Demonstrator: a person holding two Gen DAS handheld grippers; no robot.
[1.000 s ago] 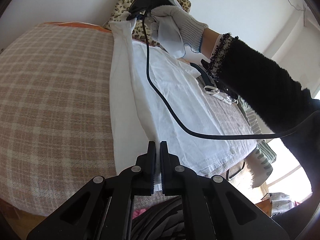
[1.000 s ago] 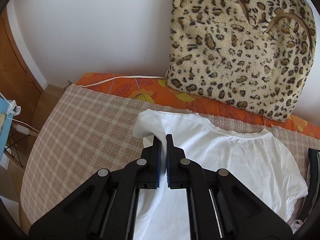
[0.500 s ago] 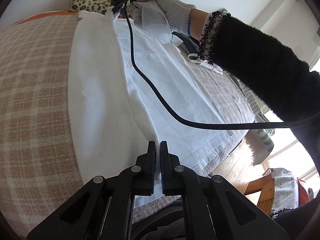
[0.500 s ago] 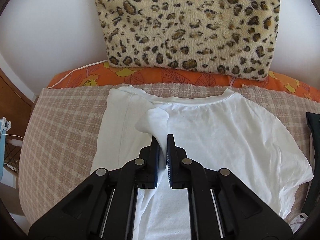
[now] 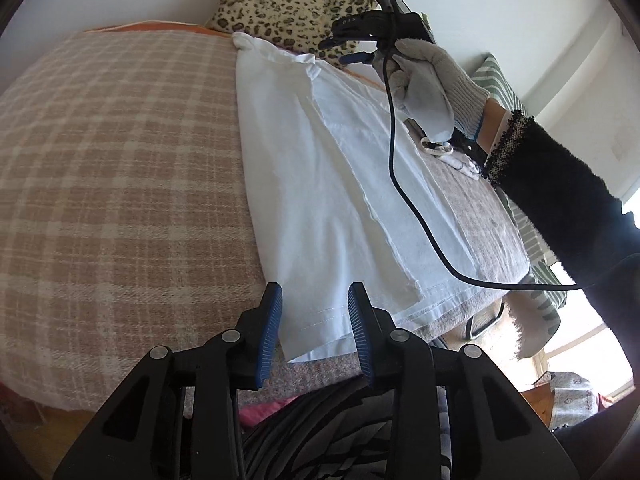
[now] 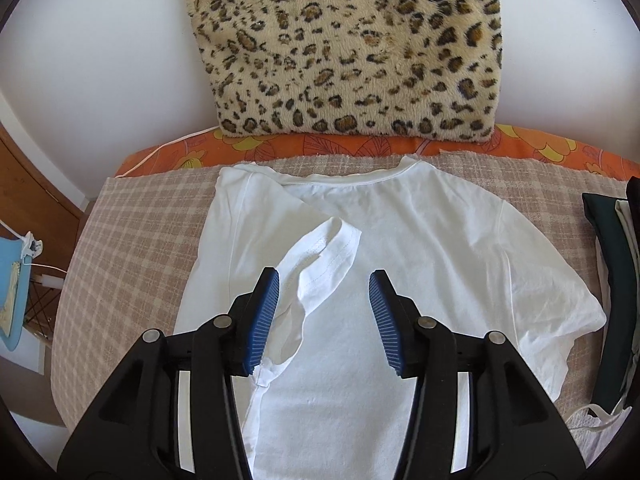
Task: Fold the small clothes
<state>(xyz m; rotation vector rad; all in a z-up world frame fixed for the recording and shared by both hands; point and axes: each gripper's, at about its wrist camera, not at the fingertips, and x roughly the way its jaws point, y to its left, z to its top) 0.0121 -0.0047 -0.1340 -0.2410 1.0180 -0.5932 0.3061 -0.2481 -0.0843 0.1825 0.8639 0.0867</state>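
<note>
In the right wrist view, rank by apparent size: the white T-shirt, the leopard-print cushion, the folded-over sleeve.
1. White cotton T-shirt, though nearness to the camera inflates it.
2. Fuzzy leopard-print cushion, cropped at the top, so true size is unsure.
3. Folded-over white sleeve, clearly smallest.

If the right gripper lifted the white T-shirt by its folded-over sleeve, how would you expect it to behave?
The white T-shirt would probably droop limply: its sleeve lies crumpled. It looks thin, so likely light. The fold along its side may well fall open.

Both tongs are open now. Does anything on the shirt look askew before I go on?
Yes: the folded-in sleeve lies bunched and twisted across the white T-shirt, cuff curled up, just ahead of the open right tongs. The hem by the left tongs lies flat.
</note>
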